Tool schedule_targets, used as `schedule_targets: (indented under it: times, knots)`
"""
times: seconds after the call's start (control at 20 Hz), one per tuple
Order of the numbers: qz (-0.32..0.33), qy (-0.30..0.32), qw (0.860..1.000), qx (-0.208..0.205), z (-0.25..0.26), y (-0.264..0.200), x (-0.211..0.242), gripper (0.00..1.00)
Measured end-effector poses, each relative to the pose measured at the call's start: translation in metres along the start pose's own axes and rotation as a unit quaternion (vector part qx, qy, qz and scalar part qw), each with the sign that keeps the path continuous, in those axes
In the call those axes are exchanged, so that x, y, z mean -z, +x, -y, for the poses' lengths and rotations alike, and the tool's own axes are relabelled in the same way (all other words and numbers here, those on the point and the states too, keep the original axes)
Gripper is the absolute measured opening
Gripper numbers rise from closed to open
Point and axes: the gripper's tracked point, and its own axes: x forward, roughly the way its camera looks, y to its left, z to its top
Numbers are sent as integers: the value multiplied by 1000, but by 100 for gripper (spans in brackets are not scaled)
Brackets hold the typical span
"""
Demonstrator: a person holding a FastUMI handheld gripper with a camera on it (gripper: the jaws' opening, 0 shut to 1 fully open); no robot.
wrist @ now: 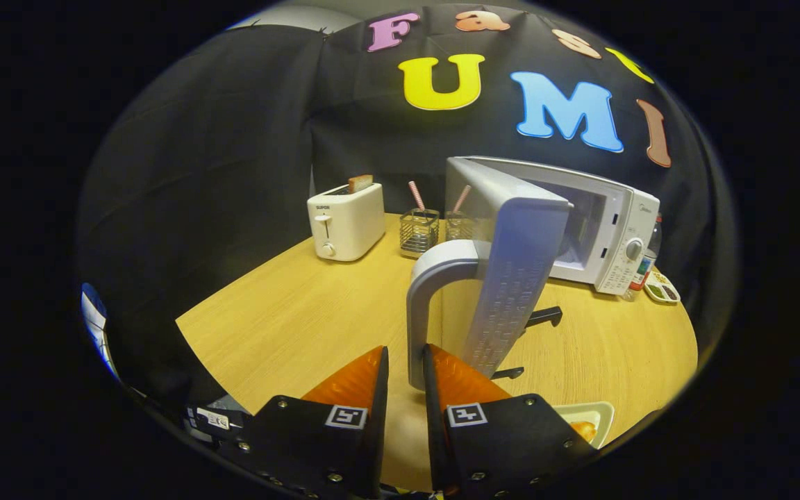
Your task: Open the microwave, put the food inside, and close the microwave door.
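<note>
Microwave (608,236) door (511,278), rigid, hinged, standing open: fingers (455,378) are flanking its curved handle (428,305), whether pressing it I cannot tell.

Hand-held gripper (405,361) fingers narrowly apart

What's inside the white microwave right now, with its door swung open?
Past the open grey door, whose handle sits between the gripper fingers, the white microwave shows bare pale cavity wall. The door covers the cavity's floor and left part, so food there cannot be ruled out.
</note>
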Motion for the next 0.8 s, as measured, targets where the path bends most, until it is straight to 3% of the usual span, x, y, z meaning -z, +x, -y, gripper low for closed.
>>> schedule_targets:
  times: [0.4,0.65,0.8]
  knots:
    - [31,-30,993,-112,-69,-13,-22,28]
    - [94,-37,983,-154,-69,-53,-73,30]
    - [139,-37,978,-151,-46,-79,-102,89]
